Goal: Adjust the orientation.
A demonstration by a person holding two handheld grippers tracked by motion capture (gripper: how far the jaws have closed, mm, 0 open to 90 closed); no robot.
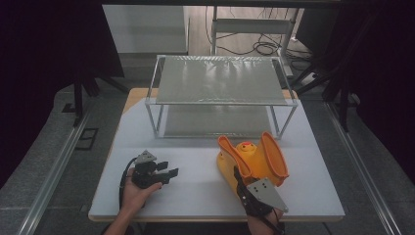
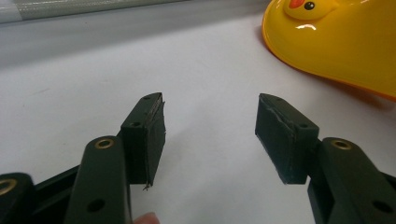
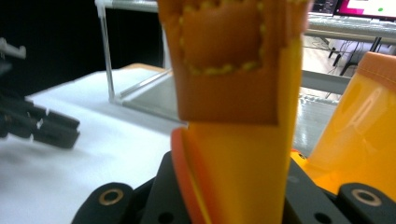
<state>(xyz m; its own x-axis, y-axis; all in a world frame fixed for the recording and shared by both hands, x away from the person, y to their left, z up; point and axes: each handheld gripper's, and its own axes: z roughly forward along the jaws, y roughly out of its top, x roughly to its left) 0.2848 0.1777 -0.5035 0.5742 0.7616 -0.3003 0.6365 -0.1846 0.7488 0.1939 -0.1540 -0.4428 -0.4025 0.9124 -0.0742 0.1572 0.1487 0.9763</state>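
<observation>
Bag: one, yellow with a duck face (image 1: 246, 147) and two orange handles, lower centre-right of the high view, standing on the tabletop (image 1: 195, 191) just in front of the rack.
Right gripper (image 1: 241, 180): jaws clamped on the bag's near handle (image 3: 233, 70) (likely to lift or steady it).
Left gripper (image 1: 165, 174): lower left, jaws wide, holding nothing, pointed toward the bag as if waiting to assist.
Rack (image 1: 220, 81): one, two tiers, both bare.
</observation>
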